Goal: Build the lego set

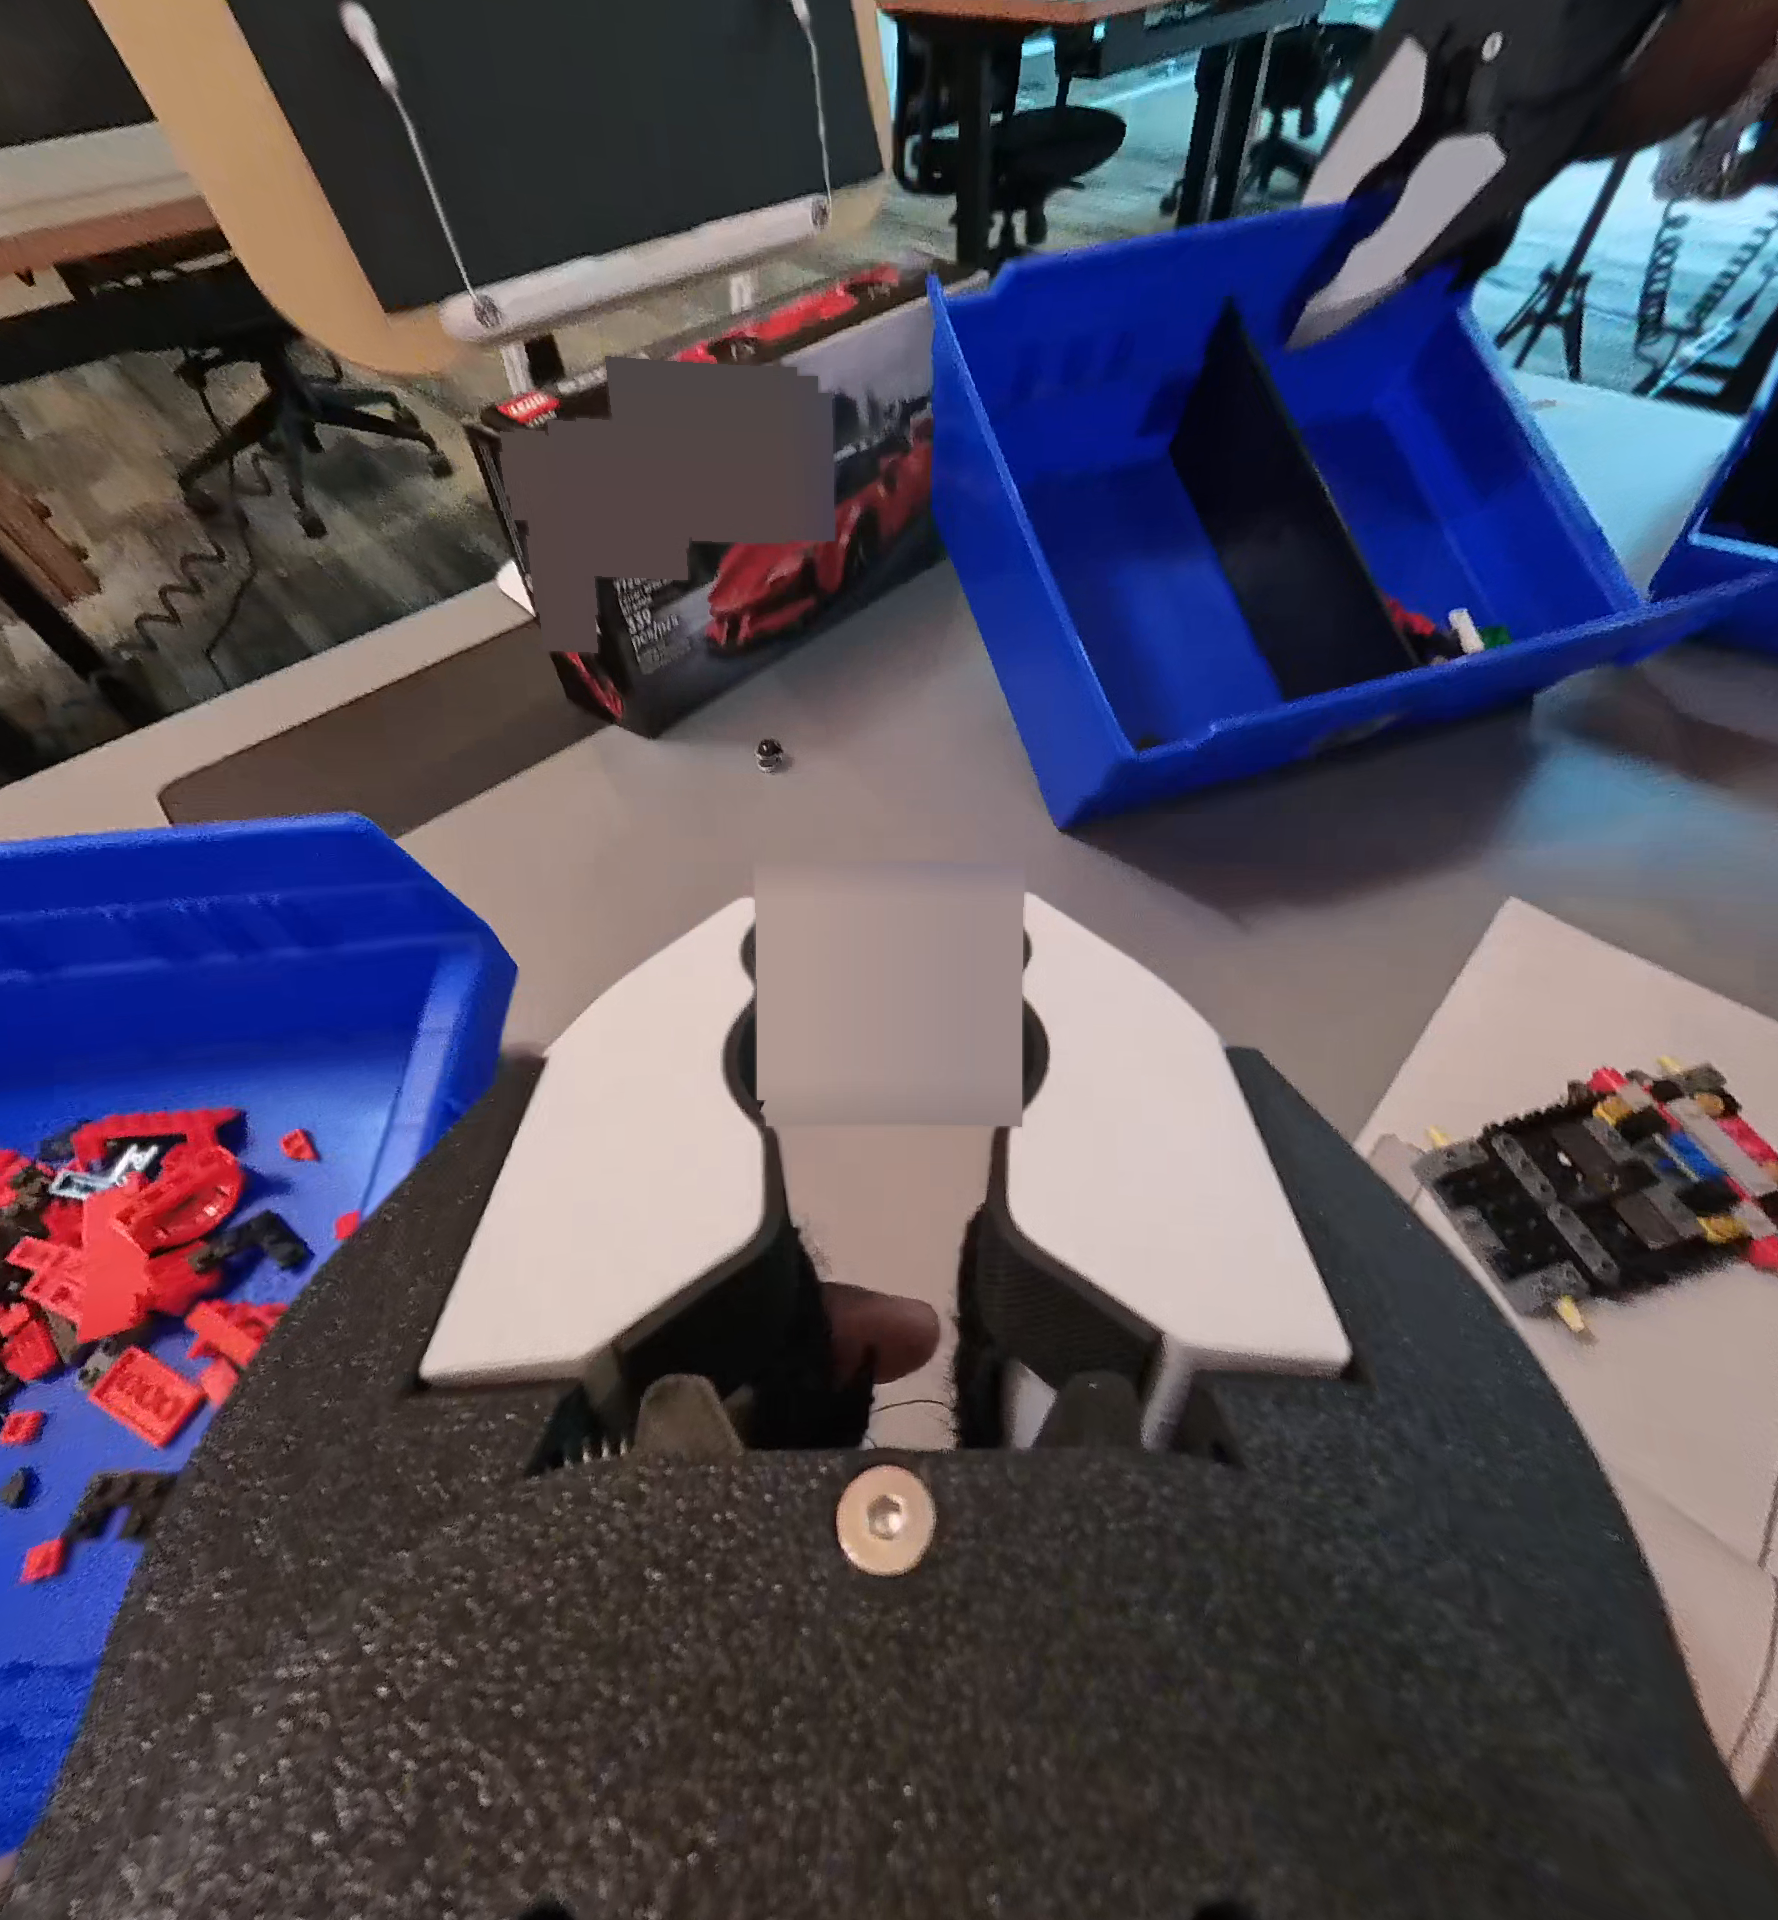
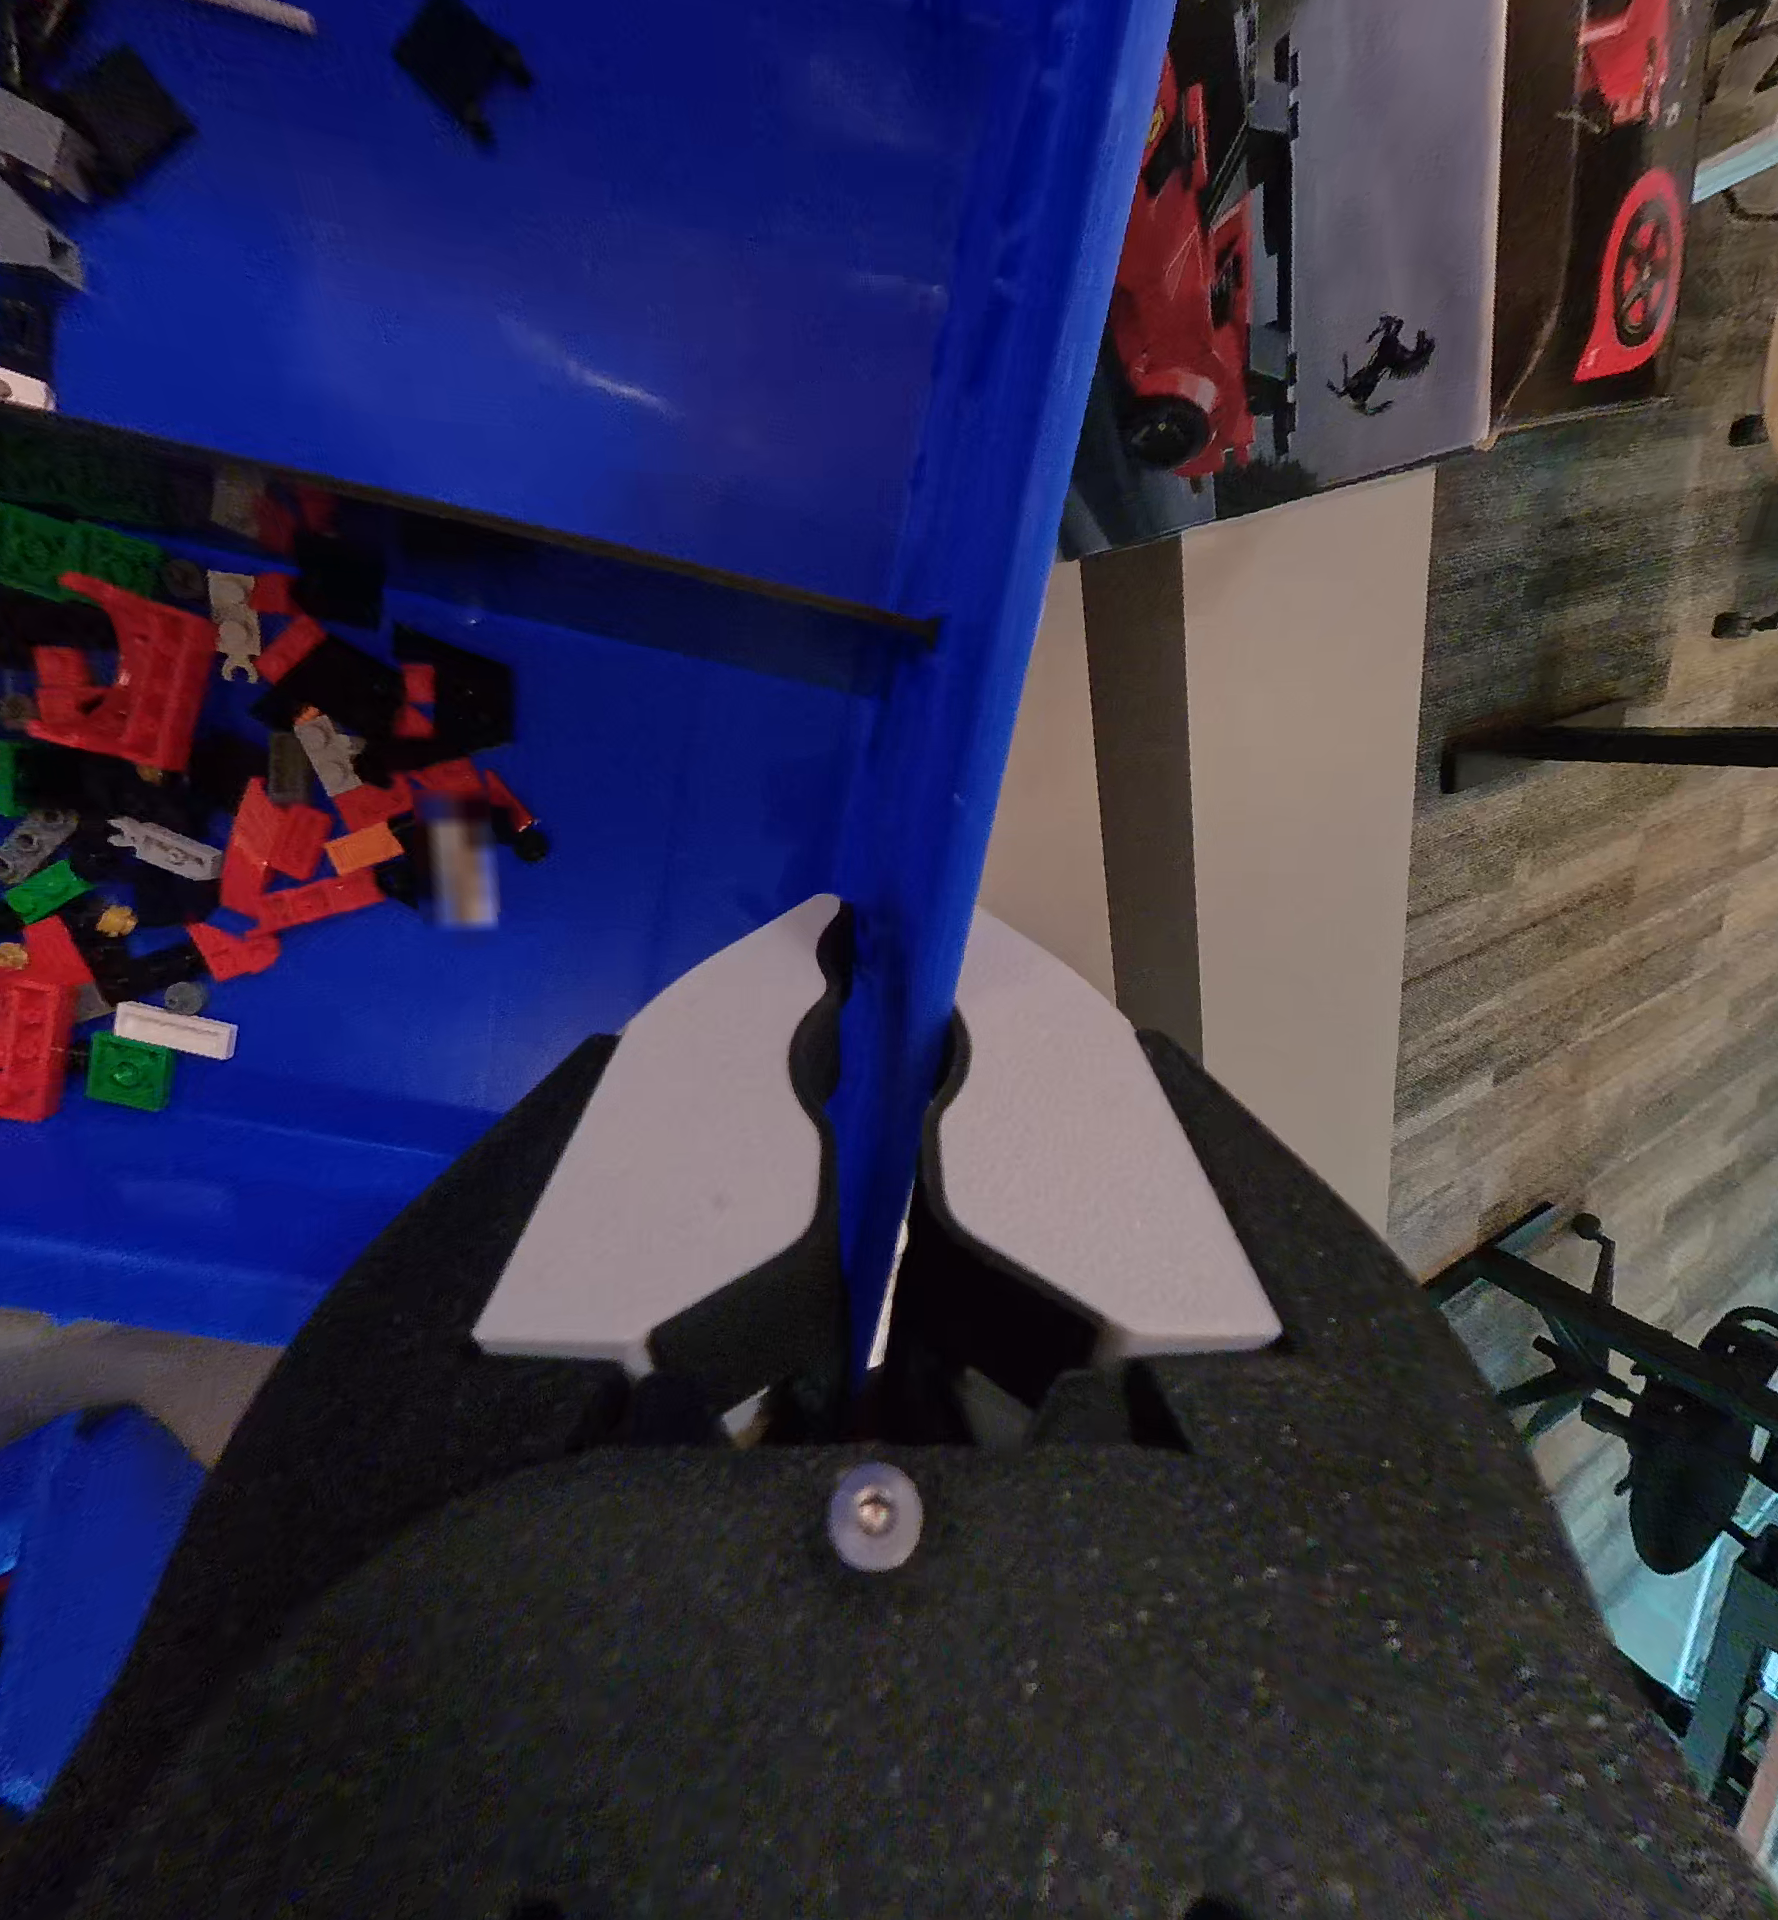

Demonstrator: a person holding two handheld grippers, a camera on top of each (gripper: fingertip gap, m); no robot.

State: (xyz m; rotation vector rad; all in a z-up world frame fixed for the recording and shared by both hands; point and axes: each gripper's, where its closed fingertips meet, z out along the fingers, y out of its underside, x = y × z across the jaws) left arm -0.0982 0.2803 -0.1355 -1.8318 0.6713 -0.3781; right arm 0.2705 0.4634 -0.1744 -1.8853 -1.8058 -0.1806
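Between right tongs point(image 2: 890, 997): blue bin wall point(image 2: 958, 644), pinched.
Left of them: red, black, green lego pieces point(image 2: 189, 790).
Left tongs point(image 1: 890, 1039): state unclear, patch covers tips.
Right of left tongs, left view only: part-built lego chassis point(image 1: 1633, 1174) on paper point(image 1: 1550, 1434).

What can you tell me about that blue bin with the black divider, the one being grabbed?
The blue bin looks like moulded plastic, open-topped, and tipped up at the grabbed side. A black divider splits it in two. One compartment holds a loose pile of pieces in red, black, green and grey; the other holds a few grey and black ones. It rests on the grey table beside the set's box. The right gripper is shut on its side wall, one of its fingers inside.
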